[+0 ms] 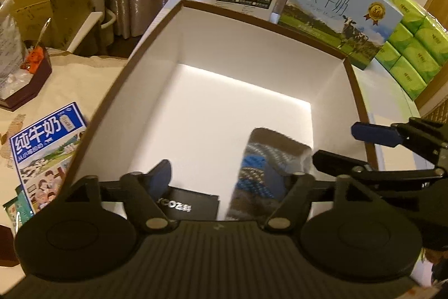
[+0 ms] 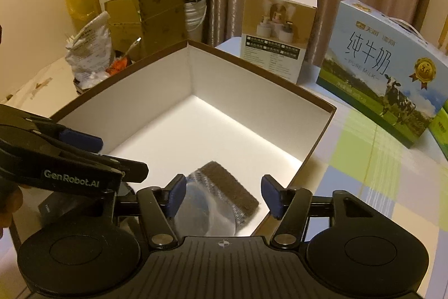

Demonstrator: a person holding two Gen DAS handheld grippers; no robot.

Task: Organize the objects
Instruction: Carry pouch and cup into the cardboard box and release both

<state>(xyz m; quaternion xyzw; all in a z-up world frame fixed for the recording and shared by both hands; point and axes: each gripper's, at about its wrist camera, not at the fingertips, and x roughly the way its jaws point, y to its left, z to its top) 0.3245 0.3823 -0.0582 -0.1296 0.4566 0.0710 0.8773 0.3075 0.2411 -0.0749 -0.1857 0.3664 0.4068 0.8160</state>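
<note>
- The big open box [image 2: 252, 80] with white inner walls and a brown rim sits on the table; both grippers hang over its near end.
- The right gripper [image 2: 224, 194] has its blue pads spread wide apart and holds nothing; the bagged socks [image 2: 221, 195] lie directly below the gap, on the box floor near the near right wall.
- The left gripper [image 1: 226, 175] also looks parted, though its right pad is hidden behind the socks in its own view, so I judge it open rather than see it fully. It grips nothing that I can make out.
- A small black box [image 1: 187, 203] with pale lettering lies flat on the floor just beside the socks, under the left gripper.
- Handling, as a guess: the socks are soft and light, wrapped in clear film that is likely slippery — a pinch across the folded middle, bunching fabric with the film, should hold better than the loose edge of the bag.
- The black box looks stiff and light; take it across its short sides.
- Outside the box, a milk carton [image 1: 47, 145] lies flat on the table by the left wall — stiff, probably heavier, best gripped across its narrow faces.
</note>
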